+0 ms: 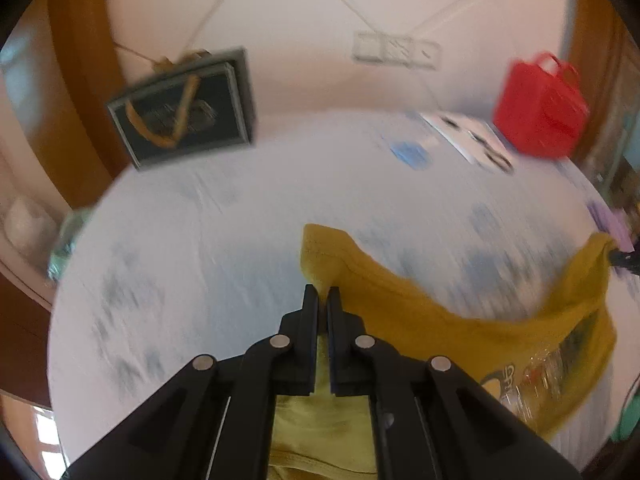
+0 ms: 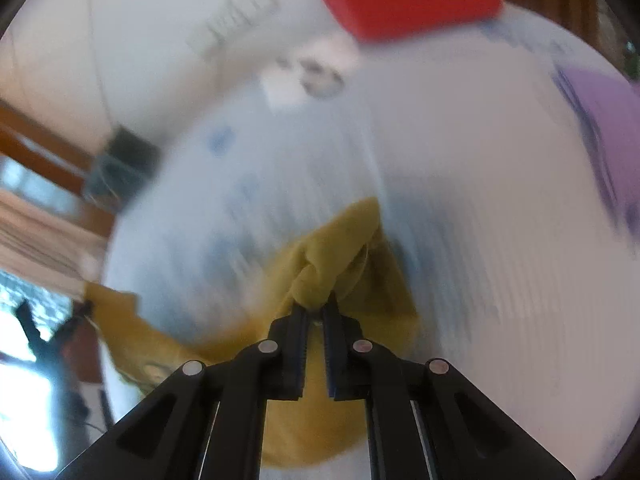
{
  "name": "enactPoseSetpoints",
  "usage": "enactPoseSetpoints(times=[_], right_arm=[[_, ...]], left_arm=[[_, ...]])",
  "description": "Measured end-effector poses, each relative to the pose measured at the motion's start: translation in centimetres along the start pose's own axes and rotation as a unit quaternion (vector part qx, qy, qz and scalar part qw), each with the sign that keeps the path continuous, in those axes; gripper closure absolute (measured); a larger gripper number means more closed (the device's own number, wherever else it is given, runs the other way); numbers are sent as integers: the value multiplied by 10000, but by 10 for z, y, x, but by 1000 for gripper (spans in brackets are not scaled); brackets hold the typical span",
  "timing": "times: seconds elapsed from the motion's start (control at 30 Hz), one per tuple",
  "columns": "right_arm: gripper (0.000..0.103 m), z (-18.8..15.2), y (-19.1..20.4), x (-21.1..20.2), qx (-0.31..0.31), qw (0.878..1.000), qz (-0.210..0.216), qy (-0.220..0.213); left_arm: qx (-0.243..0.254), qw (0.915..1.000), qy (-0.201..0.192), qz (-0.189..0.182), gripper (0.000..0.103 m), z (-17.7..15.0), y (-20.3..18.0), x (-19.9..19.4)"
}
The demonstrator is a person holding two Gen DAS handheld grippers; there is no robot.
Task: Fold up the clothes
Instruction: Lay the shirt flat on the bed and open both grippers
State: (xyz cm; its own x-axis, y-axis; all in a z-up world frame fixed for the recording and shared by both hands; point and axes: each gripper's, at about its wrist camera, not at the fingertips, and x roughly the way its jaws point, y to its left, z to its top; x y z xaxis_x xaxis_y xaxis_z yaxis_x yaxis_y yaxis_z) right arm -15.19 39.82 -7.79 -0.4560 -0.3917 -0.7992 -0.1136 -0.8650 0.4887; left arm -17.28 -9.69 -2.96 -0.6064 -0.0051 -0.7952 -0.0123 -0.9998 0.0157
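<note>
A mustard-yellow garment (image 1: 420, 312) with a printed picture hangs stretched above the pale blue-patterned bed sheet (image 1: 200, 240). My left gripper (image 1: 323, 294) is shut on one corner of it, the cloth bunching out past the tips. The garment's far corner rises to the right edge of the left wrist view, where the other gripper's black tip (image 1: 624, 260) holds it. In the right wrist view my right gripper (image 2: 316, 306) is shut on a bunched corner of the same garment (image 2: 340, 240), which sags away to the left. Both views are motion-blurred.
A red box with a handle (image 1: 540, 108) and a white printed item (image 1: 468, 140) lie at the far side of the bed. A dark framed picture (image 1: 184, 108) leans by the wall at left. A purple cloth (image 2: 608, 140) lies at the right. Wooden furniture edges the bed.
</note>
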Motion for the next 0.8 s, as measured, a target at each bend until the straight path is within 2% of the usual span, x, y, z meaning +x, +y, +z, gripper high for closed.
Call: enactPoseSetpoints(times=[0.1,0.2,0.27,0.33,0.37,0.4,0.43,0.5,0.53,0.57,0.6,0.7,0.8], right_arm=[[96,58,18,6,-21,9996,-105,-277],[96,104,30,27,-8,9990,-115,-427],[92,120,34,43,36,9991,-122,-403],[76,132,38,59,91,9993,-137,-345],[72,134,38,66,102,9994,-136,-287],[64,129,36,68,81,9996,-172,-219],[54,121,32,69,42,9996,-244,-164],[38,106,25,69,-35,9992,-387,-52],[33,98,22,68,-54,9990,-433,-13],[32,87,17,63,-55,9990,-436,-4],[28,74,12,55,-50,9991,-411,-10],[11,33,-4,31,31,9994,-321,-83],[5,-9,-22,8,263,9994,-179,-156]], left_arm=[[-169,9993,-40,321,99,42,28,30],[-512,9971,232,520,99,74,53,80],[-622,9951,464,619,99,82,63,110],[-826,9920,729,615,99,83,72,134],[-907,9908,873,488,99,80,74,140],[-981,9894,1019,328,98,76,76,146],[-962,9891,1083,266,93,73,77,146],[-830,9902,1099,242,74,63,76,135],[-784,9909,1077,203,57,57,75,127],[-759,9916,1035,131,46,50,76,115],[-732,9923,1002,66,45,41,75,102],[-701,9923,1009,-138,45,7,73,63],[-855,9886,1196,-329,45,-35,71,40]])
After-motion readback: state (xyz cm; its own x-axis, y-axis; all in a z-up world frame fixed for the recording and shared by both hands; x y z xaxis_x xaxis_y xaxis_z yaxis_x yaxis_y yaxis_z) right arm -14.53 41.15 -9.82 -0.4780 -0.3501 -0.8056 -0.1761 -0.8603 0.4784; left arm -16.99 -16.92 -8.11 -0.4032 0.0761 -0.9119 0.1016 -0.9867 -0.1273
